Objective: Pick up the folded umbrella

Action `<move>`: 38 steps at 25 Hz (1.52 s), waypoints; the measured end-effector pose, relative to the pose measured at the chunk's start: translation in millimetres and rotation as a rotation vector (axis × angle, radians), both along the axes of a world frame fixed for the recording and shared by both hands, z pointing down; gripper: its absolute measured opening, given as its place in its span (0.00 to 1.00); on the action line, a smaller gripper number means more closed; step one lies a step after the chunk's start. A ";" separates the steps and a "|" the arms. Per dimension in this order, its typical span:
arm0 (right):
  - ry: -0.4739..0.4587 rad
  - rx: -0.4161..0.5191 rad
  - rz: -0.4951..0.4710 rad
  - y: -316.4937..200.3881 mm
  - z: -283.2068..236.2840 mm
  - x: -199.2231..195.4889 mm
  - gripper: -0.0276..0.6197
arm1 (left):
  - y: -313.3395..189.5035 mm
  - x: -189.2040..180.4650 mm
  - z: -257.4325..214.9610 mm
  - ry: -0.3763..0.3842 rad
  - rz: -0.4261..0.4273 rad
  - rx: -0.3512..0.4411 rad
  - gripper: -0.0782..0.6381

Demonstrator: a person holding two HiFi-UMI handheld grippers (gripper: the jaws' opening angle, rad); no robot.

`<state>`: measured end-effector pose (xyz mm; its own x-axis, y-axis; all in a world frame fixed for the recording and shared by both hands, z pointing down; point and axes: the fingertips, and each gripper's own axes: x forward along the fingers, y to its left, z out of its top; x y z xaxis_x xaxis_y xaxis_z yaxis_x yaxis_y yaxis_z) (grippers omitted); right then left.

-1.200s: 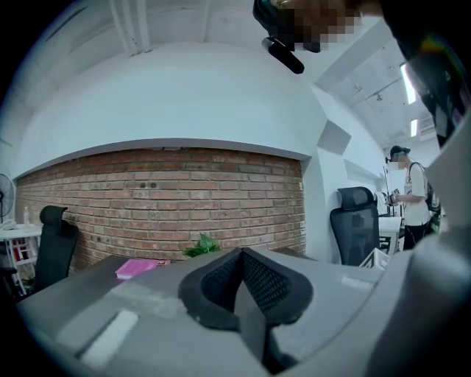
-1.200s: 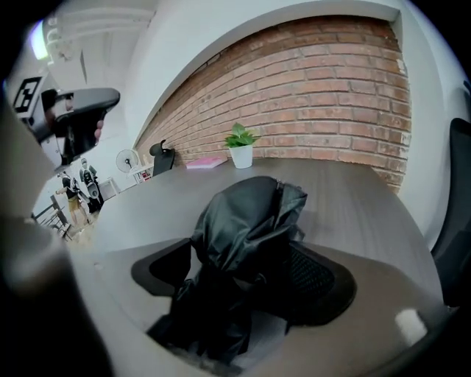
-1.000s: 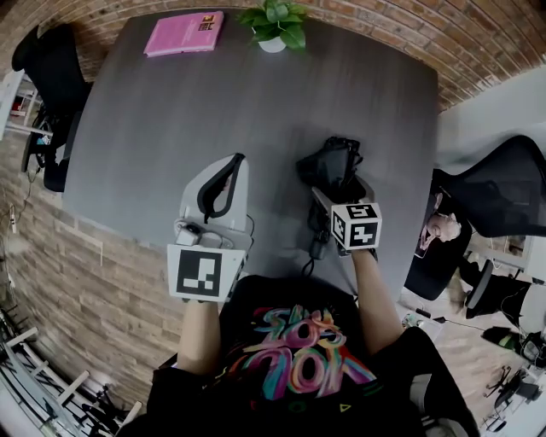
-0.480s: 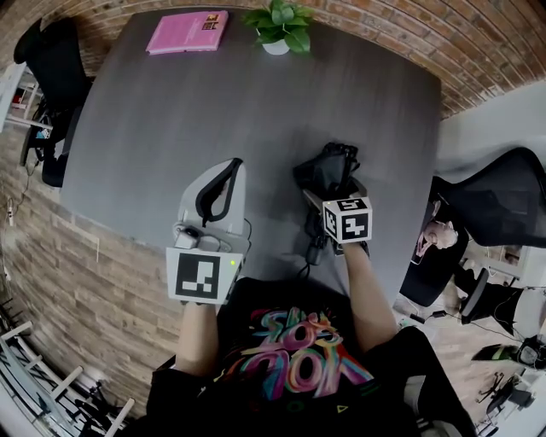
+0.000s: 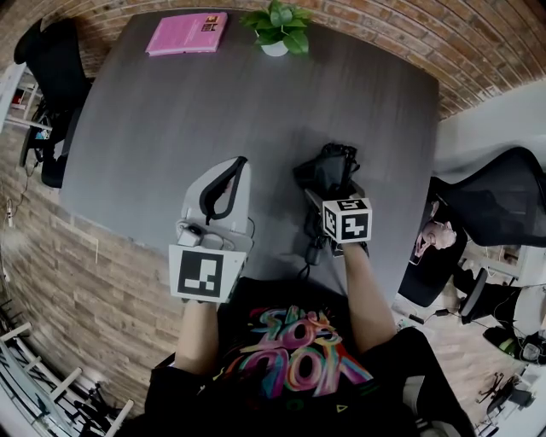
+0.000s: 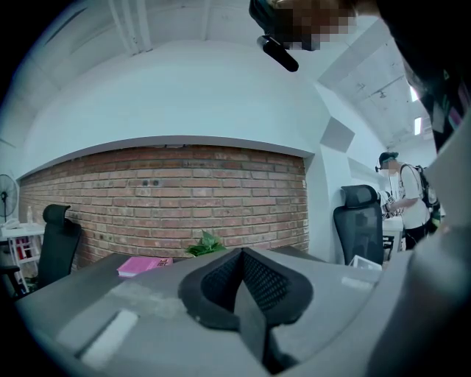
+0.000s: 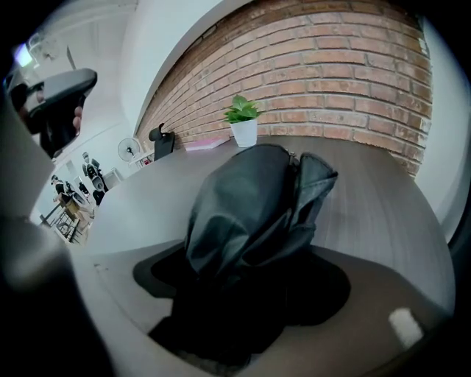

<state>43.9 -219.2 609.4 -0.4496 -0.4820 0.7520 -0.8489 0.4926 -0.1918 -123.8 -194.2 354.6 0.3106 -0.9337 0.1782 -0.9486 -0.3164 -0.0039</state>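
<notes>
The folded umbrella [image 5: 328, 168], a black bundle of crumpled fabric, lies on the grey table [image 5: 171, 128] right of centre. My right gripper [image 5: 333, 186] reaches over its near end, tilted down. In the right gripper view the umbrella [image 7: 254, 199] fills the space between the jaws of the right gripper [image 7: 246, 291], which are closing around it. Dark pad still shows on either side of the fabric. My left gripper [image 5: 230, 166] hovers to the left, apart from the umbrella. Seen from its own camera, the left gripper [image 6: 239, 291] is shut with its mesh pads together and nothing between them.
A pink book [image 5: 185, 32] and a potted plant [image 5: 277, 26] sit at the table's far edge. Black office chairs stand at the far left [image 5: 51, 60] and at the right [image 5: 503, 196]. A person [image 5: 435, 230] sits beyond the table's right edge.
The right gripper has shifted slightly left and nearer the umbrella. The left gripper and the umbrella stay where they were.
</notes>
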 end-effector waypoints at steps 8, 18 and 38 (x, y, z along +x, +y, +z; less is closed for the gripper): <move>-0.022 -0.017 0.028 1.6 -2.4 4.2 0.57 | -0.5 -1.1 -5.8 -0.003 0.001 0.012 0.11; -0.092 0.029 0.050 2.5 -23.8 -0.8 0.52 | -5.0 -2.0 -15.1 -0.004 0.019 0.035 0.11; -0.202 0.280 0.084 -6.4 -134.6 16.0 0.51 | -13.3 31.3 -40.3 0.002 0.126 0.103 0.11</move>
<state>59.9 -225.6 474.8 -0.5259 -0.6985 0.4853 -0.8473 0.4802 -0.2269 -92.5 -207.4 314.3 0.4265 -0.9007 0.0828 -0.9016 -0.4307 -0.0406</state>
